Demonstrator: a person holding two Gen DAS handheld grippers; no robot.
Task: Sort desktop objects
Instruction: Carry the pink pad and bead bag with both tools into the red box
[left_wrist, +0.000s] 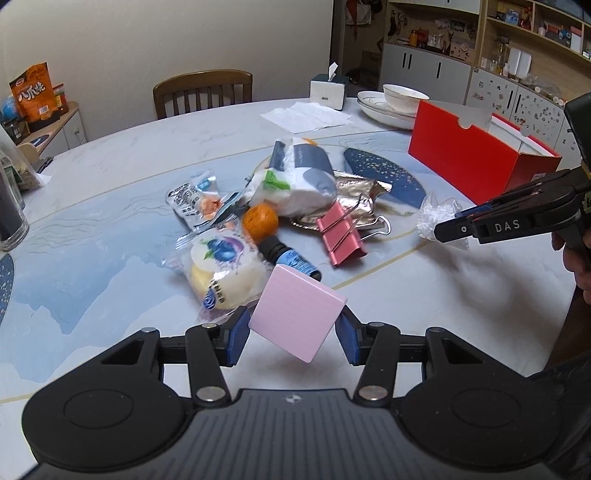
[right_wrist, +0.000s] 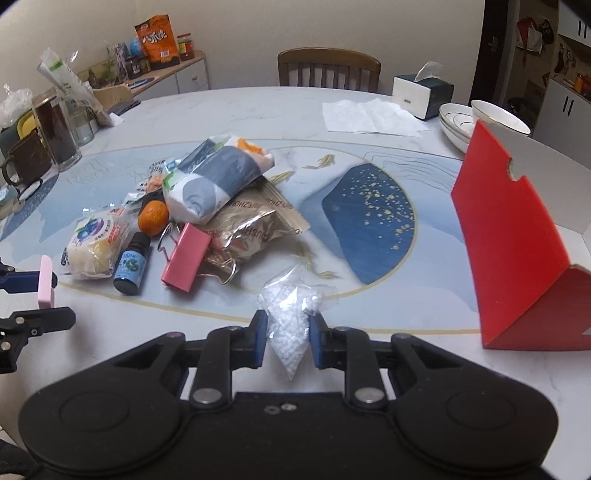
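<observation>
While gripped between the right gripper (right_wrist: 287, 338) pads, bag of white beads (right_wrist: 290, 321), left gripper (left_wrist: 293, 334) pinching pink square pad (left_wrist: 297, 312), red box (right_wrist: 517, 258) right of both.

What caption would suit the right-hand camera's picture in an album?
Right gripper pinches a small bag of white beads above the table, red box waiting at right.

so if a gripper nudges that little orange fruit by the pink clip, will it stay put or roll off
The orange fruit looks round, so it would probably roll. It sits against the snack packets and the small dark bottle, which may stop it on that side. Its skin looks soft, so a hard squeeze might bruise it.
</observation>
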